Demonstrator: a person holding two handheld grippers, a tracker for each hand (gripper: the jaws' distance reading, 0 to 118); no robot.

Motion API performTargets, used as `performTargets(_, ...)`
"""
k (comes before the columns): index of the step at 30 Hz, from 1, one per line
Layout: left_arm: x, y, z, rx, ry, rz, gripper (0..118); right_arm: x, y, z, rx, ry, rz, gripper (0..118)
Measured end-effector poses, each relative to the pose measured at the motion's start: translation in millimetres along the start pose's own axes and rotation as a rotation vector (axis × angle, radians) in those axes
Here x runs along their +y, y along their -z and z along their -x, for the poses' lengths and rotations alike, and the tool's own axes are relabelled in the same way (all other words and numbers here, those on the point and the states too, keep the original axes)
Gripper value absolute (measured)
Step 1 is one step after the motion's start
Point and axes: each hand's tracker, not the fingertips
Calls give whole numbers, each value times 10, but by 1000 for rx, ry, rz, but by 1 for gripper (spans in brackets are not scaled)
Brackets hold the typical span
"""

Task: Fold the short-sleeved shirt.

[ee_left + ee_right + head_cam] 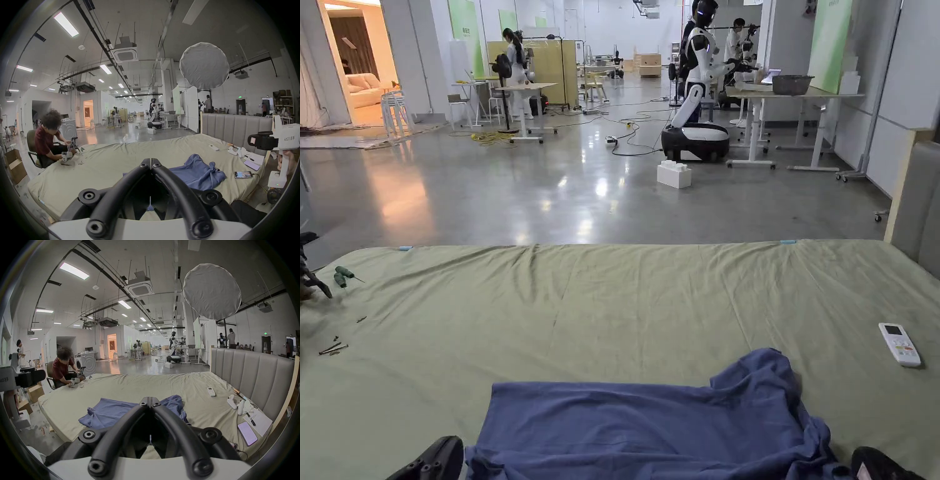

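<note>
A blue short-sleeved shirt (650, 425) lies on the green bed sheet (612, 300) near the front edge. Its left part is spread flat and its right side is bunched in a crumpled heap. My left gripper (434, 459) hovers by the shirt's near left corner. In the left gripper view its jaws (151, 160) meet with nothing between them, and the shirt (198, 173) lies ahead to the right. My right gripper (875, 465) is at the near right corner. Its jaws (150, 398) are also shut and empty, above the shirt (113, 410).
A white remote (899, 344) lies on the sheet to the right. Phones (247, 433), white controllers (232, 401) and paper sit by the grey headboard (253, 374). A seated person (47, 139) works at the bed's left side, with screwdrivers (342, 275) nearby.
</note>
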Motion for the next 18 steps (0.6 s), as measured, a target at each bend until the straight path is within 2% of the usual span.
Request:
performTargets(6, -153, 135, 138, -8, -33, 58, 0, -118, 69, -16, -8, 4, 37, 0)
performTargets(8, -264, 297, 240, -33, -74, 125, 0, -157, 111, -22, -8, -5, 61, 0)
performTargets(9, -323, 377, 288, -40, -92, 157, 0, -215, 127, -27, -9, 32, 110, 0)
performTargets(10, -406, 463, 334, -46, -110, 186, 0, -236, 130, -24, -5, 19, 93, 0)
performTargets(13, -753, 815, 511, 19, -144, 298, 1, -346, 161, -44, -6, 23, 124, 0)
performTargets(14, -878, 953, 570, 32, -158, 343, 12, -385, 180, -51, -8, 22, 143, 0)
performTargets(16, -1164, 1254, 690, 52, -220, 423, 66, -461, 228, -69, -13, 23, 184, 0)
performTargets(17, -1310, 1428, 767, 36, -264, 483, 86, -497, 255, -80, -8, 27, 206, 0)
performTargets(18, -1467, 1592, 832, 14, -296, 544, 92, -528, 276, -88, -4, 31, 224, 0)
